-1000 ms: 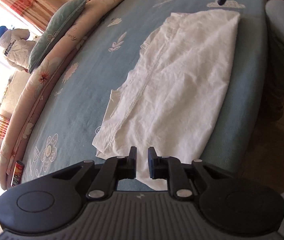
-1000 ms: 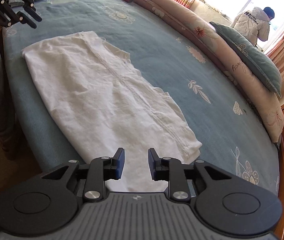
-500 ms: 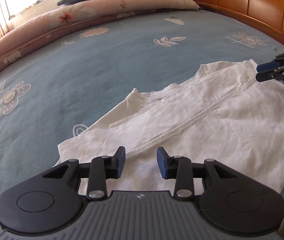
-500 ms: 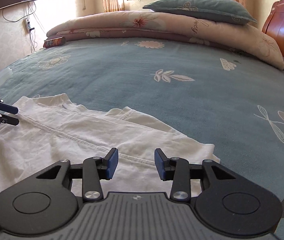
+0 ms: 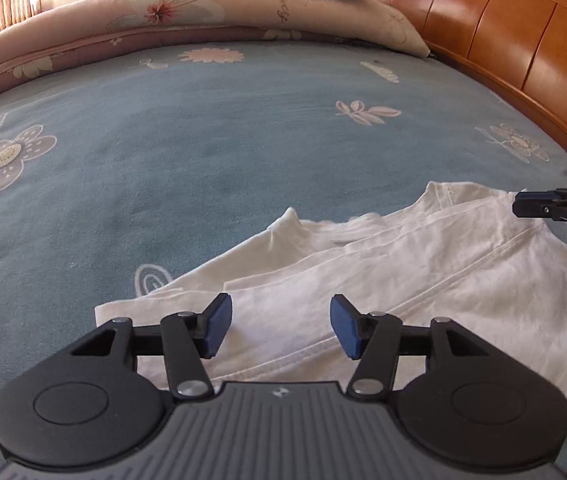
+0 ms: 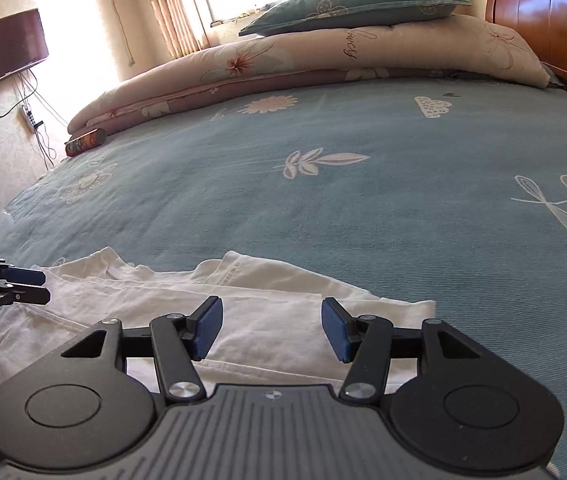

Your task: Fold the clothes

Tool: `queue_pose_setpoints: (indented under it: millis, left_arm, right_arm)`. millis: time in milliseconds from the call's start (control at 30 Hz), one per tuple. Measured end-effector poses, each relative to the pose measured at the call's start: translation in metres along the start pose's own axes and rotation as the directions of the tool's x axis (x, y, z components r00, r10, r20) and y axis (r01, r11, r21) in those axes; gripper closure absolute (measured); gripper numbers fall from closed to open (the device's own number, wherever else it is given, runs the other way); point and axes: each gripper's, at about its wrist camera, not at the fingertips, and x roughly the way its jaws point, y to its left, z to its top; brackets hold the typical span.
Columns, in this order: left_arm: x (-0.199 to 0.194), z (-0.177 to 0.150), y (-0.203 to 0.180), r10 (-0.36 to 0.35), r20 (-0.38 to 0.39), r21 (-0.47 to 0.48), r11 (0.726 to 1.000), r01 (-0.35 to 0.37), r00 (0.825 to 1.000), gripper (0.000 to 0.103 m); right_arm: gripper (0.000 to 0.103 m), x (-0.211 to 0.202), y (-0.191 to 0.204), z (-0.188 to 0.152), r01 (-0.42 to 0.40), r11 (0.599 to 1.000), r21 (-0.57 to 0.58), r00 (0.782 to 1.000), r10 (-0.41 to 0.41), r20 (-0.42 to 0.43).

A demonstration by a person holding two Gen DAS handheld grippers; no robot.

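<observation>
Left wrist view: left gripper (image 5: 279,328) jaws spread wider than 0.5 s ago, holding nothing, low over the near-left end of the white garment (image 5: 423,272). Right gripper (image 6: 271,328) also wider apart than before, empty, over the garment's near-right end. Garment lies flat and half-folded along the near edge of the blue bedspread (image 5: 203,140), same spot as earlier. Counts: one garment, two grippers, one green pillow (image 6: 355,4) on one rolled quilt (image 6: 303,64), one can (image 6: 85,142) beside the quilt.
</observation>
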Motion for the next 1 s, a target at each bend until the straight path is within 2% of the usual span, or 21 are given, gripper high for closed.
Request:
queue_pose_setpoints:
  millis: [67,133,200,300,400,567,933,1000]
  left_arm:
    - [0.0,-0.002,0.004,0.002,0.006,0.0,1.0,-0.002,1.0,0.046]
    - [-0.005,0.006,0.006,0.015,-0.016,-0.02,1.0,-0.015,1.0,0.047]
    - [-0.009,0.016,0.005,-0.026,-0.012,-0.044,0.999,0.025,1.0,0.046]
    - [-0.004,0.036,-0.004,-0.12,0.03,-0.076,0.99,0.122,0.992,0.039]
    - [0.021,0.049,-0.012,-0.151,0.029,-0.109,0.982,0.153,0.988,0.036]
    - [0.065,0.057,-0.007,-0.124,-0.019,-0.188,0.975,0.118,0.992,0.036]
    - [0.028,0.052,0.019,-0.15,0.004,-0.316,0.938,0.144,0.989,0.034]
    - [0.033,0.046,0.024,-0.115,-0.03,-0.337,0.936,0.098,0.993,0.034]
  right_arm:
    - [0.032,0.009,0.002,-0.01,-0.006,1.0,-0.022,1.0,0.006,-0.004]
    - [0.013,0.008,0.0,-0.024,-0.056,0.998,-0.035,0.996,0.058,0.066]
    - [0.01,0.007,-0.001,-0.03,-0.081,0.996,-0.045,0.992,0.085,0.092]
    - [0.006,0.006,0.005,-0.024,-0.074,0.993,-0.093,0.995,0.08,0.062]
    - [0.004,0.002,0.004,-0.026,-0.068,0.994,-0.088,0.995,0.074,0.067]
    - [0.003,0.002,-0.001,-0.025,-0.07,0.996,-0.062,0.996,0.074,0.058]
    - [0.003,0.001,0.001,-0.025,-0.051,0.997,-0.062,0.997,0.054,0.056]
    - [0.003,0.001,0.0,-0.025,-0.05,0.997,-0.059,0.997,0.054,0.056]
